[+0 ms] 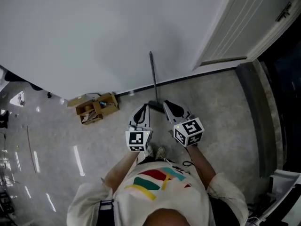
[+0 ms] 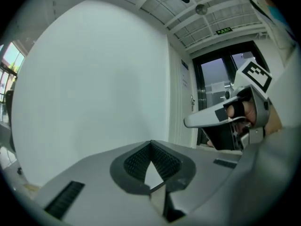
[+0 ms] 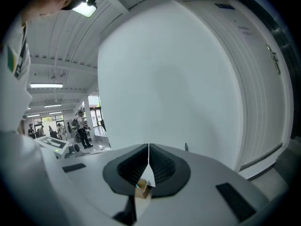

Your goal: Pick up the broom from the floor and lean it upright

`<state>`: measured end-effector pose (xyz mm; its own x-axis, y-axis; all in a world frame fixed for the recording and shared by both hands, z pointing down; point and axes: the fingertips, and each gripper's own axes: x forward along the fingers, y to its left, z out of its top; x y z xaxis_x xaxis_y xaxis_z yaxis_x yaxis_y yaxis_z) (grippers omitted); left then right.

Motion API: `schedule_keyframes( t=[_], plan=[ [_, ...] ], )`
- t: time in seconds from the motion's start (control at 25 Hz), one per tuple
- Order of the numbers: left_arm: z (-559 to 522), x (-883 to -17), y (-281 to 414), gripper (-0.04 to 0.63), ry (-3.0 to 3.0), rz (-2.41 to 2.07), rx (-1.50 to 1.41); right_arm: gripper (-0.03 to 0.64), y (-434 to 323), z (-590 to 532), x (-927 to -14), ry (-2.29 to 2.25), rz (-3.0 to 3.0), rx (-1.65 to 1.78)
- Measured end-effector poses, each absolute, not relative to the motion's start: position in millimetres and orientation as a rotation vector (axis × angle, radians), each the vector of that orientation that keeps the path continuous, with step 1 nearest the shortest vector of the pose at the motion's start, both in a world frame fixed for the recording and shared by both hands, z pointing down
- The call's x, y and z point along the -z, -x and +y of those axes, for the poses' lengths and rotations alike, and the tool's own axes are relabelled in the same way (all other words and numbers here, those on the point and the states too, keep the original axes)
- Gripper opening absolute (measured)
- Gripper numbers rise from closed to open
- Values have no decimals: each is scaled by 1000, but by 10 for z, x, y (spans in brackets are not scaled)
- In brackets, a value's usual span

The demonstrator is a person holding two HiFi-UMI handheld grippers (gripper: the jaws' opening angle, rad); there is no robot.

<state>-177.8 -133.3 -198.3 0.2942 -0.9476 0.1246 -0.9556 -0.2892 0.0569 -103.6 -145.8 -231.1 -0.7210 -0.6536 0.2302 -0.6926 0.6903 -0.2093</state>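
The broom (image 1: 153, 79) stands upright against the white wall, its dark handle rising from a dark head on the floor just ahead of my grippers. Neither gripper touches it. My left gripper (image 1: 143, 109) is shut with nothing in it; in the left gripper view its jaws (image 2: 150, 143) meet tip to tip. Beside it, my right gripper (image 1: 167, 104) is also shut and empty, its jaws closed in the right gripper view (image 3: 148, 146). The tip of the broom handle (image 3: 186, 147) peeks over the right jaw. In the left gripper view, the right gripper (image 2: 221, 115) appears off to the right.
An open cardboard box (image 1: 96, 107) with small items sits on the floor at the wall's foot, left of the broom. A white panelled door (image 1: 244, 27) and a dark glazed doorway (image 1: 282, 79) are on the right. My feet (image 1: 156, 151) are below the grippers.
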Motion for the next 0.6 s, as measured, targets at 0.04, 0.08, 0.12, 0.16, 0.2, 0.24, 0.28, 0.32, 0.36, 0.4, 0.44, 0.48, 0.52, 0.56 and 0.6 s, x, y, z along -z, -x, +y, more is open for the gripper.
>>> schedule_keyframes(
  t=[0.04,0.08,0.12,0.16,0.2,0.24,0.28,0.32,0.36,0.4,0.44,0.48,0.52,0.56,0.6],
  plan=[
    [-1224,2022,1814,44,-2440,-1805,-119,15,1041,-1331,2337,-1095,-2761,-401],
    [-1129,2037,1866,44,-2436,-1817,-130,14,1043,-1210,2339,-1086,-2758,-388],
    [-1064,2039,1927,44,-2415,-1832,-127,14,1037,-1113,2329,-1082,-2750,-380],
    [-1029,2039,1990,44,-2382,-1849,-109,14,1021,-1046,2317,-1085,-2740,-371],
    [-1010,2048,2046,44,-2352,-1864,-81,14,999,-998,2309,-1093,-2733,-359],
    [-987,2068,2089,44,-2336,-1873,-48,14,979,-951,2302,-1101,-2731,-347],
    [-952,2096,2117,44,-2341,-1876,-21,14,967,-896,2289,-1107,-2732,-339],
    [-909,2124,2134,44,-2360,-1879,-4,14,957,-830,2267,-1110,-2732,-337],
    [-865,2150,2143,44,-2379,-1887,7,14,939,-758,2243,-1112,-2729,-338],
    [-827,2177,2146,44,-2387,-1902,26,14,909,-681,2230,-1111,-2719,-332],
    [-800,2210,2152,44,-2381,-1920,59,14,873,-609,2240,-1109,-2708,-316],
    [-789,2251,2173,44,-2364,-1942,95,14,850,-551,2269,-1111,-2700,-292],
    [-787,2291,2209,44,-2345,-1962,121,14,851,-509,2302,-1118,-2698,-271],
    [-781,2321,2244,44,-2331,-1974,132,14,873,-479,2317,-1129,-2699,-263],
    [-768,2335,2267,44,-2325,-1979,130,14,903,-462,2308,-1140,-2700,-266]
  ],
)
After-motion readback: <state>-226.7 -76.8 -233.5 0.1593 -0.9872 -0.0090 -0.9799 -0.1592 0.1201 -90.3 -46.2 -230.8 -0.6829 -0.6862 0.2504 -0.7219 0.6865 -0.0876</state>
